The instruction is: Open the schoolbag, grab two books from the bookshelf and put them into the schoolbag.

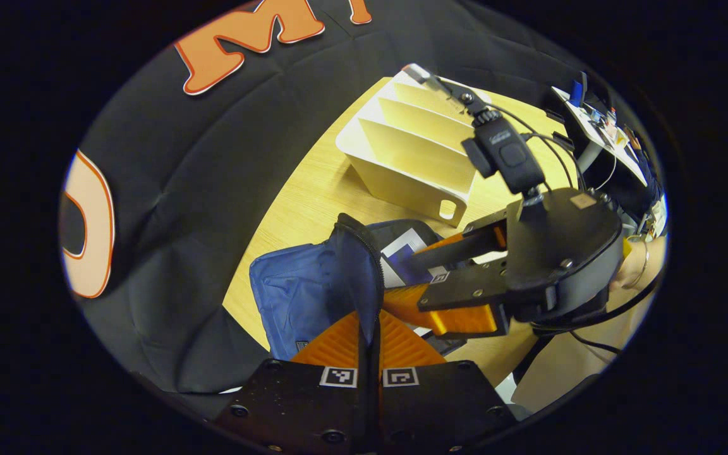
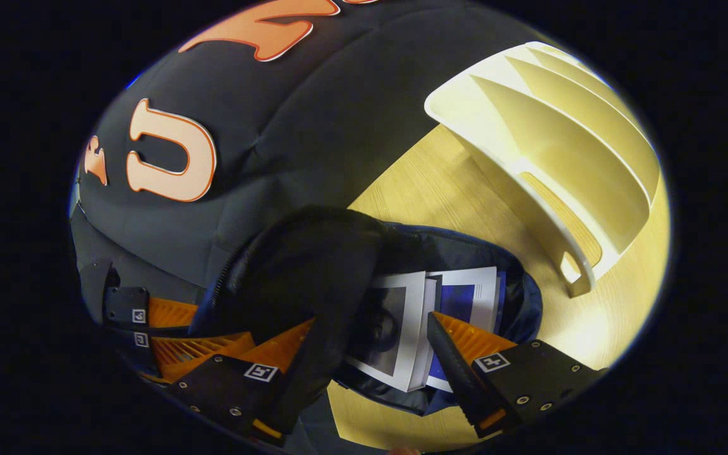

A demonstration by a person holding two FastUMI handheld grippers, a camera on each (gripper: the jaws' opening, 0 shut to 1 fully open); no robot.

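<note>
The left claw [image 1: 369,328] pinches the blue schoolbag's [image 1: 304,297] zippered flap [image 1: 359,265], lifting it upright. The right claw [image 2: 364,335] spreads wide at the bag's mouth, where two books [image 2: 427,316] lie flat inside. Beyond, on the wooden desk [image 2: 427,189], stands the cream bookshelf [image 2: 560,145], its slots running away from the bag.

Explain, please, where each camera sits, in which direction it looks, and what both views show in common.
Left gripper view: rides on the left gripper, which pinches the schoolbag flap; looks across the table toward the bookshelf, with the right gripper and a hand farther off.
Right gripper view: rides on the right gripper, open over the bag's mouth; looks down at two books inside, left gripper at the lower left.
Shared: schoolbag, bookshelf, table, both grippers.
</note>
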